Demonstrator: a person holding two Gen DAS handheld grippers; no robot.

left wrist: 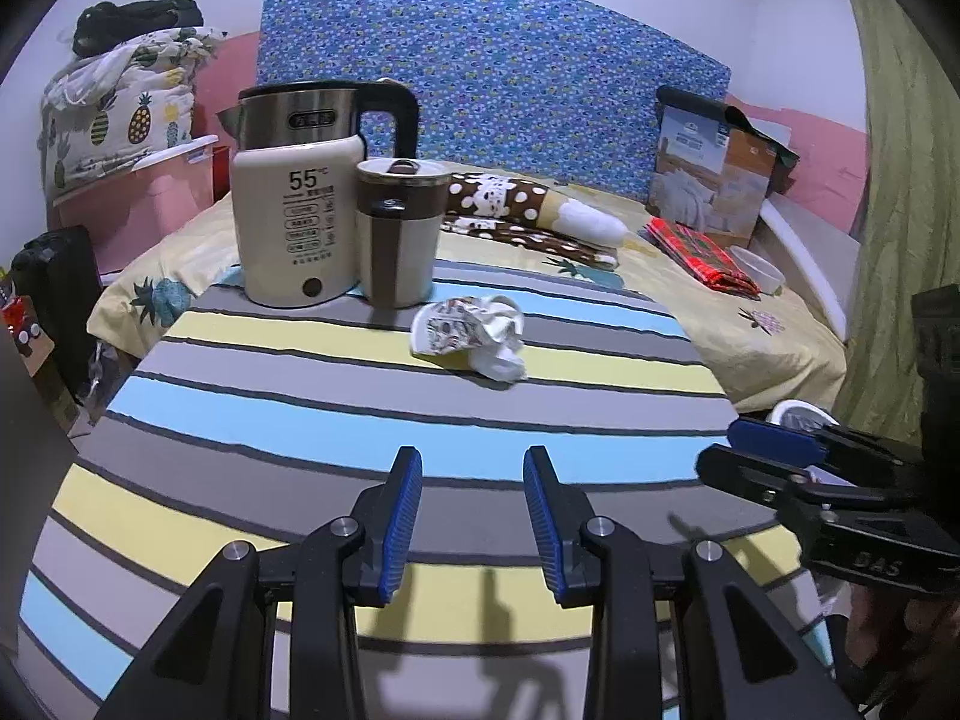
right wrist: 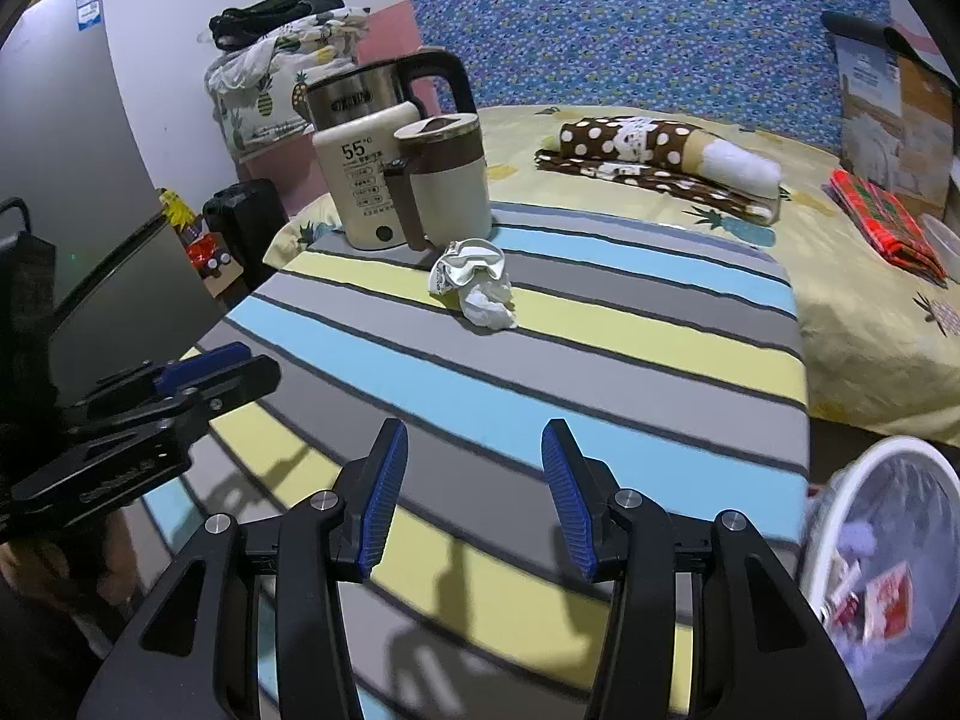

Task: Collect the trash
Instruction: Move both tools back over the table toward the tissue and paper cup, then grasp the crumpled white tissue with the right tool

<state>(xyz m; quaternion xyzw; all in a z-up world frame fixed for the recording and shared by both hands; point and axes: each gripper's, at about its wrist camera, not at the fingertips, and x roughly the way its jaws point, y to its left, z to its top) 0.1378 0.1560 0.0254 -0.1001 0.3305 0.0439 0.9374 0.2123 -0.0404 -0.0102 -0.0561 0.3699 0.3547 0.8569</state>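
Two claws hang over the near end of a striped bench (left wrist: 420, 420), side by side and well short of the rubbish. The left claw (left wrist: 471, 468) has its blue-padded jaws parted with only bare striped cloth showing between them. The right claw (right wrist: 474, 444) stands likewise, jaws apart and gripping nothing.

The trash sits toward the far end of the bench: a crushed paper cup (right wrist: 465, 267) with a printed pattern, and a crumpled white tissue (right wrist: 489, 303) touching it on the near side. Both lie on the yellow and grey stripes, just in front of a cream tumbler (right wrist: 447, 180) with a brown band. An electric kettle (left wrist: 297, 204) on a cream base marked 55 stands just beside the tumbler, on its left.

Off the bench's right edge, low down, a white-rimmed bin (right wrist: 840, 492) with a clear liner holds some wrappers. Beyond the bench lies a bed (right wrist: 852, 312) in a yellow pineapple sheet, with a folded brown spotted blanket (right wrist: 648, 156) on it.
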